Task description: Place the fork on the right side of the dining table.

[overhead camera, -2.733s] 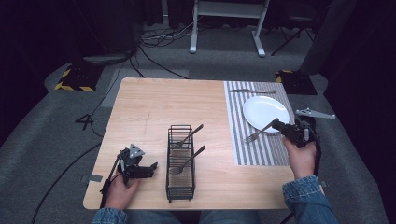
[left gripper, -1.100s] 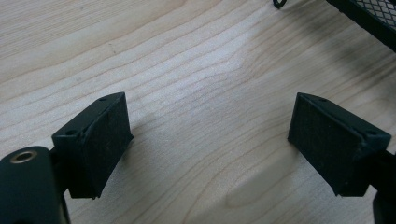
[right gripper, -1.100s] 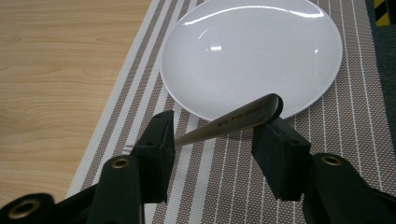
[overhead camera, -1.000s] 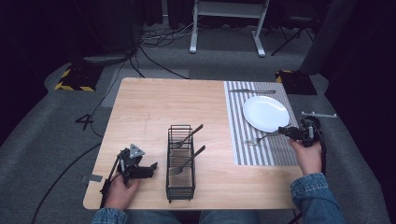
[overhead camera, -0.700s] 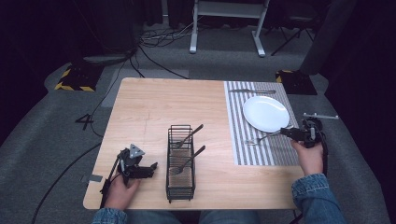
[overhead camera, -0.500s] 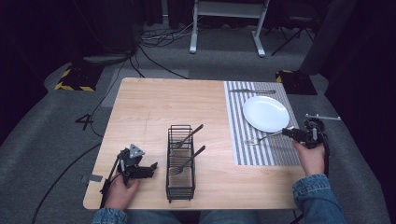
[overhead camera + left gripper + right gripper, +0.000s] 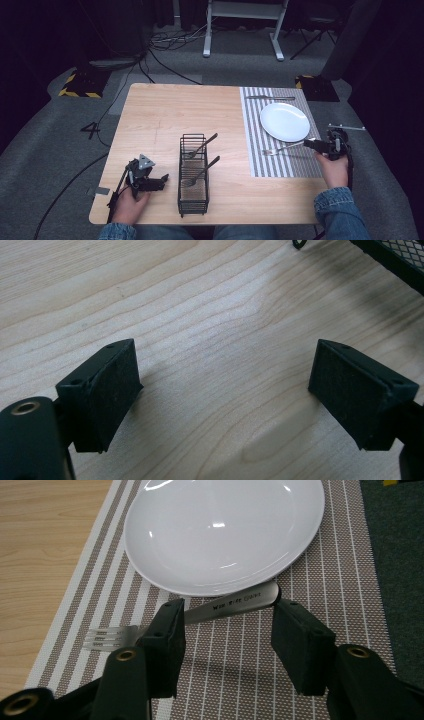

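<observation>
Looking down from the high view, the fork point(image 7: 286, 147) is seen lying on the striped placemat point(image 7: 260, 165) just beside the white plate point(image 7: 285, 121), its handle pointing at the right gripper point(image 7: 320, 146). A few seconds earlier the fork was carried above the plate's edge; it has since been lowered and laid flat, so the placing step is judged done. The left gripper point(image 7: 159, 181) is rested on the wooden table point(image 7: 165, 115) next to the wire cutlery caddy point(image 7: 194, 175), where two more utensils are kept.

In the left gripper view, the jaws are spread wide over bare wood and nothing is held.

In the right gripper view, the jaws are parted on either side of the fork point(image 7: 200, 615) handle, no longer clamped on it; the plate point(image 7: 222, 530) lies just beyond.
</observation>
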The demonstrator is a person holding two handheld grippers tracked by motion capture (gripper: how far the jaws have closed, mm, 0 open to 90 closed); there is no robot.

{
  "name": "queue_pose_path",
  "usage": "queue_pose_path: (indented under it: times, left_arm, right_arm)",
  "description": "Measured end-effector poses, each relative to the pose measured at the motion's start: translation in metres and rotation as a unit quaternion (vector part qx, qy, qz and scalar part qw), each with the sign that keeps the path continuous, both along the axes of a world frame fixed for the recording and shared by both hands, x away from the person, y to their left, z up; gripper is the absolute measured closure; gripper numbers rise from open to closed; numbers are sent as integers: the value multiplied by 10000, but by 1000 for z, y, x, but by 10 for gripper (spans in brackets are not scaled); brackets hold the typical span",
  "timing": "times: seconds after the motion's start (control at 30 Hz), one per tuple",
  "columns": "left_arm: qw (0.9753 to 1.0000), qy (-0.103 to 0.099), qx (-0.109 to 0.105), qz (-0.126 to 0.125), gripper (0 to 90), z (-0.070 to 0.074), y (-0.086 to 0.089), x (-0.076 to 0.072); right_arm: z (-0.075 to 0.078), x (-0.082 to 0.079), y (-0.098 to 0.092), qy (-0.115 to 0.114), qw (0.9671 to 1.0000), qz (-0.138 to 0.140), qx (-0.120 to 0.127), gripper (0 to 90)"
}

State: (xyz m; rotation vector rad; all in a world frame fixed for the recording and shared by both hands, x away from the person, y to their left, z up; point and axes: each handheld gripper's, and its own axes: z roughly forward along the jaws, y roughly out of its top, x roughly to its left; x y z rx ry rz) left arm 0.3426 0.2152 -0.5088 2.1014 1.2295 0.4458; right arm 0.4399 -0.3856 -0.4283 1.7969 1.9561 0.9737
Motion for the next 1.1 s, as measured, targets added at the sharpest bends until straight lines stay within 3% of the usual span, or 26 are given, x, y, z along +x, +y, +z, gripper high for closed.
queue_pose_path:
  times: [0.4,0.53,0.87,1.1]
  left_arm:
    - [10000,7,7,1,131,0,0,0]
    - [10000,-1,8,5,131,0,0,0]
    - [10000,5,8,-1,131,0,0,0]
    - [10000,6,6,-1,131,0,0,0]
  right_arm:
    - [-13,2,-15,203,9996,-182,-35,437]
    - [-11,-1,-17,139,9997,-191,-37,433]
    - [12,-14,-6,-238,9993,107,-255,427]
    - [36,-30,9,-549,9972,443,-239,417]
